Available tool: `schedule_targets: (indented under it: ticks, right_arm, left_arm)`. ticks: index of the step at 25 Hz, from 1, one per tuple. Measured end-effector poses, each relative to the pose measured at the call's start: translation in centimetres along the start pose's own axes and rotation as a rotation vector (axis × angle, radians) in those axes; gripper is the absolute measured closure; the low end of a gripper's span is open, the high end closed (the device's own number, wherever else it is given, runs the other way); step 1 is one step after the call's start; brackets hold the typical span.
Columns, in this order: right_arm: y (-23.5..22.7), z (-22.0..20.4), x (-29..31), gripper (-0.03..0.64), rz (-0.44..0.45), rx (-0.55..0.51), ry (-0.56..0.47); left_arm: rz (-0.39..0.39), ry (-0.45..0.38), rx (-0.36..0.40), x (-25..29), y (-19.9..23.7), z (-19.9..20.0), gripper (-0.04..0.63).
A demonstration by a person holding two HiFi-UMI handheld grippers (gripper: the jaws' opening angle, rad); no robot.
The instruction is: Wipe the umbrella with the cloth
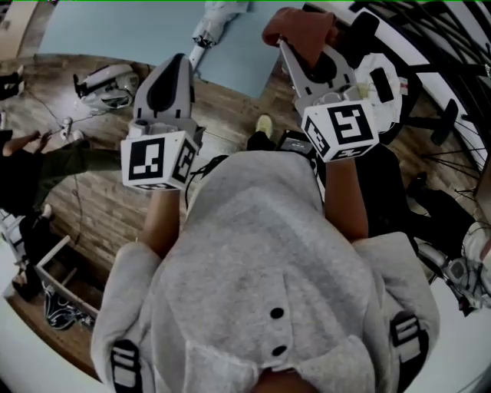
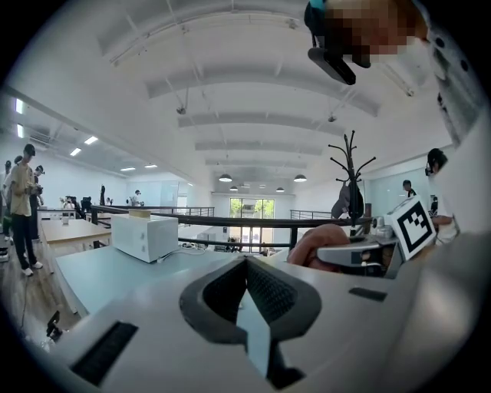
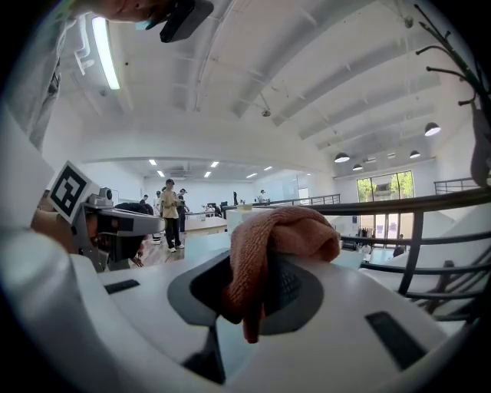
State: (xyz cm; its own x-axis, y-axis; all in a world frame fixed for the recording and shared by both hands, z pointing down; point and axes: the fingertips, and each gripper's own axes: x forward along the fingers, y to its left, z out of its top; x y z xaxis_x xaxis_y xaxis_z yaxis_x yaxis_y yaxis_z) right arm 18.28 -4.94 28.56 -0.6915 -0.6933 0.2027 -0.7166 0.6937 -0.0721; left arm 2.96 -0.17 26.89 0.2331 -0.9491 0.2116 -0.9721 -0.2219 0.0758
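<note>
The left gripper (image 2: 246,262) has its jaws pressed together with nothing between them, which its own view shows plainly. The right gripper (image 3: 261,270) has its jaws clamped on a rust-coloured cloth (image 3: 285,230) that bunches over the top and hangs down in front. From the head view you see both grippers held out level, side by side ahead of the person's grey hoodie (image 1: 261,253), over a wooden plank floor (image 1: 100,207) with a pale blue counter (image 1: 115,31) just beyond. A pale folded thing (image 1: 213,21) lies at that counter's edge, but I cannot tell whether it is the umbrella, and no view shows an umbrella I could be sure of. The left gripper view adds what the head view misses: a white box (image 2: 144,236) sitting on the counter, a black coat stand (image 2: 350,165) rising further back, and a person (image 2: 23,207) standing at the far left. The right gripper view looks the other way, taking in a dark railing (image 3: 406,206), a few people (image 3: 169,213) standing by more counters, and a high white ceiling with hanging lamps (image 3: 341,157).
</note>
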Motion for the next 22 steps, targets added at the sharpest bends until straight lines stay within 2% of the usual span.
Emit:
schedule_targets:
  ticks: [6,9,16,22]
  right_arm:
    - [-1.7,1.1,1.1,0.538,0.029,0.082,-0.059]
    - [-2.0,1.4,1.4,0.538,0.018,0.101,-0.075]
    - [-2.0,1.4,2.9,0.54,0.0,0.105,-0.056]
    - [-0.9,1.3,5.1,0.54,0.03,0.098,-0.019]
  left_arm:
    - [0.017,0.019,0.037,1.2,-0.3,0.5,0.58]
    - [0.029,0.021,0.028,1.2,0.3,0.2,0.58]
    - [0.025,0.036,0.012,2.3,2.6,-1.2,0.58]
    - [0.011,0.073,0.005,4.1,5.6,-3.4,0.58]
